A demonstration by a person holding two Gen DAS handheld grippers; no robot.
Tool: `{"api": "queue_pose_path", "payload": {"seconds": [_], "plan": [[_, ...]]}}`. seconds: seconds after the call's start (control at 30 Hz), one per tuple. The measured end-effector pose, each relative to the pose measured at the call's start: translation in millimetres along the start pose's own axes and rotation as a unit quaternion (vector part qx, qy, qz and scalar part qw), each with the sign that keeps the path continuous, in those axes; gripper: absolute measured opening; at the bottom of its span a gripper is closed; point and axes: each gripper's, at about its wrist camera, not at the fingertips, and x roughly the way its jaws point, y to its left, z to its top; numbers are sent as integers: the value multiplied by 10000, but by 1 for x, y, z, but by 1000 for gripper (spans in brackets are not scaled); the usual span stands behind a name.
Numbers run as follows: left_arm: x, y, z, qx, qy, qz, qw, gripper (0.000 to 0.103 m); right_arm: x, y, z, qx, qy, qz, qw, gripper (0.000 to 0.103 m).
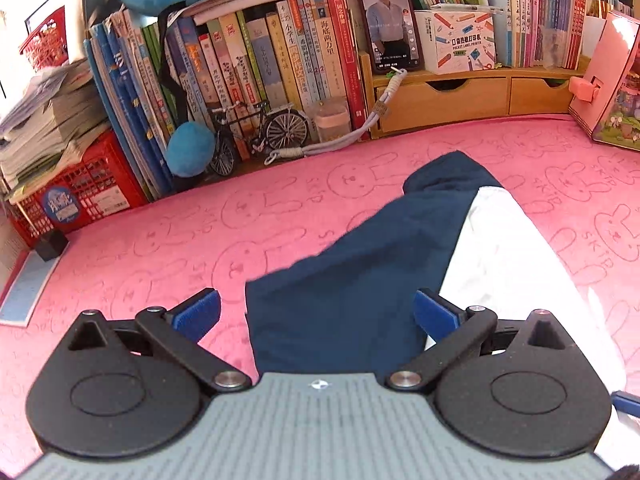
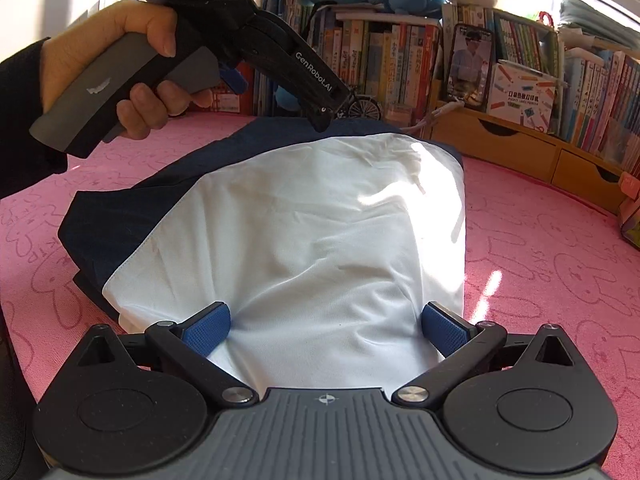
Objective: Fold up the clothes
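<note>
A white shirt [image 2: 304,216] with navy sleeves lies partly folded on the pink rabbit-print mat [image 1: 160,240]. One navy sleeve [image 1: 352,256] stretches away from my left gripper [image 1: 316,316], which is open, its blue pads on either side of the sleeve's near end. The shirt's white body [image 1: 500,256] shows to the right of that sleeve. My right gripper [image 2: 326,330] is open too, hovering over the near edge of the white body with its pads straddling the cloth. In the right wrist view a hand [image 2: 140,60] holds the left gripper [image 2: 322,118] over the shirt's far navy edge.
Rows of books [image 1: 256,64] line the back, with a model bicycle [image 1: 260,132], a propped phone [image 1: 390,20] and wooden drawers [image 1: 440,100]. A red crate [image 1: 80,196] under stacked papers stands at the left, and a pink box [image 1: 608,80] at the right.
</note>
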Motion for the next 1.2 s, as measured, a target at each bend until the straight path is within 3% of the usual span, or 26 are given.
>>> {"api": "queue_pose_path", "payload": {"seconds": [0.17, 0.4, 0.67, 1.2], "plan": [[-23, -8, -44, -101, -150, -80, 9998, 103, -1, 0, 0, -13, -57, -111, 9999, 103], [-42, 3, -68, 139, -263, 119, 9995, 103, -20, -16, -8, 535, 108, -108, 9985, 103], [-45, 32, -103, -283, -112, -383, 9988, 103, -39, -48, -31, 1437, 127, -124, 9895, 103], [-58, 46, -133, -606, 69, -759, 9953, 103, -63, -48, -45, 1124, 116, -199, 9934, 103]]}}
